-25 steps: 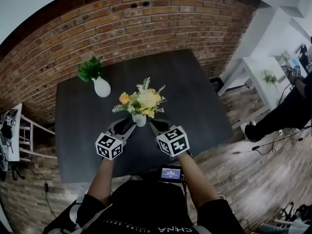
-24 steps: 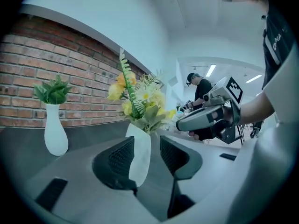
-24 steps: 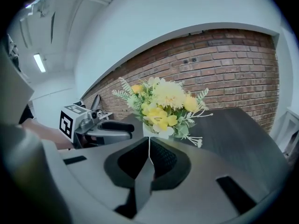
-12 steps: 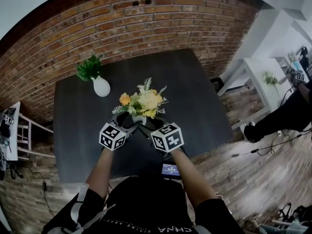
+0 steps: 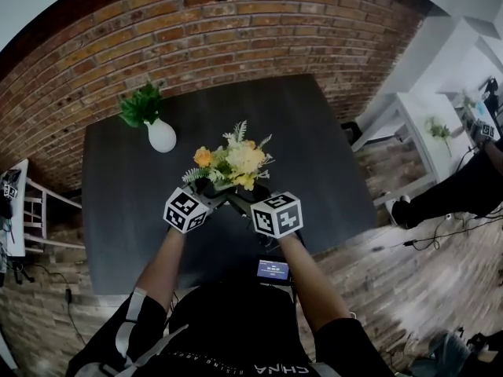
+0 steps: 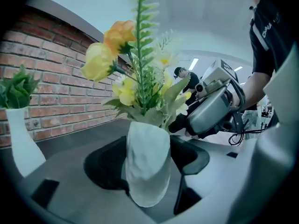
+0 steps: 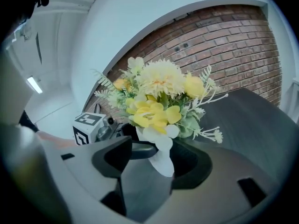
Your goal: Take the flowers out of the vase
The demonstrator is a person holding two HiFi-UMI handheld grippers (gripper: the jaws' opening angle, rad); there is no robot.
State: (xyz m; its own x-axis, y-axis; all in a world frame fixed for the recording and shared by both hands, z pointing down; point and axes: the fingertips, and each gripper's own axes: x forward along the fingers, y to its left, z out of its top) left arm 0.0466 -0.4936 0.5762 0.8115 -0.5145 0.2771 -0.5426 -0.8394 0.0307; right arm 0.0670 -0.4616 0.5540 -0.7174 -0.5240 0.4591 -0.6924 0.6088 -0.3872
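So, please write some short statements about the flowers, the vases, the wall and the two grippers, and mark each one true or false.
1. The yellow flowers stand in the white vase. True.
2. The left gripper is clamped on that vase. False: its jaws have just been opening and stand apart, with the vase between them.
3. A second white vase with green leaves stands on the dark table. True.
4. The wall behind the table is white tile. False: it is brick.
5. The right gripper holds the flowers lifted out of the vase. False: its jaws have just been opening, and the vase top with its flowers is between them, not gripped.
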